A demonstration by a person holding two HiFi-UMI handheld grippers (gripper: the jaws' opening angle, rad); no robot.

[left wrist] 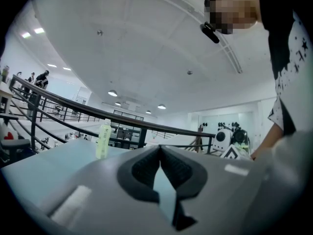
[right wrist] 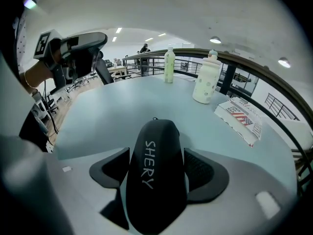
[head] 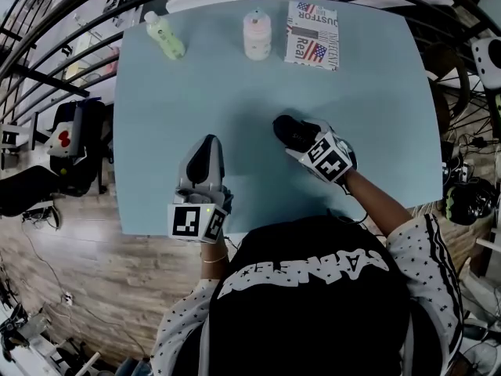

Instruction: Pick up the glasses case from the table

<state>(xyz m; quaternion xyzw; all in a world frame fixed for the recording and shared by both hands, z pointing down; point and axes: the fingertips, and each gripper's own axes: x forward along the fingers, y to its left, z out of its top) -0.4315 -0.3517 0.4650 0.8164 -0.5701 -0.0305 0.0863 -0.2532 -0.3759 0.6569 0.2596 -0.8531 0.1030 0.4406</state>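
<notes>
Black and smooth, the glasses case [right wrist: 156, 165] lies on the light blue table [head: 376, 108], a bit right of the middle. The right gripper [head: 304, 143] tips down over it. Its jaws are wide apart, with one on each side of the case. The pads do not look like they are pressing on it yet, so I think the step now is to close on it and then lift. To do that well, the pads should sit beside the fat middle of the case, not near its thin end. Then the jaws should close gently and evenly. The case is round and looks slippery, so it could pop out if it is pinched too high or too fast. A straight lift up seems safest. The left gripper [head: 205, 153] is near the front edge of the table, to the left of the case, with its jaws together and nothing in them. A green bottle [head: 165, 36], a pale pink bottle [head: 257, 34] and a printed box [head: 312, 34] stand along the far edge, well apart from the case. Nothing is in the way.
</notes>
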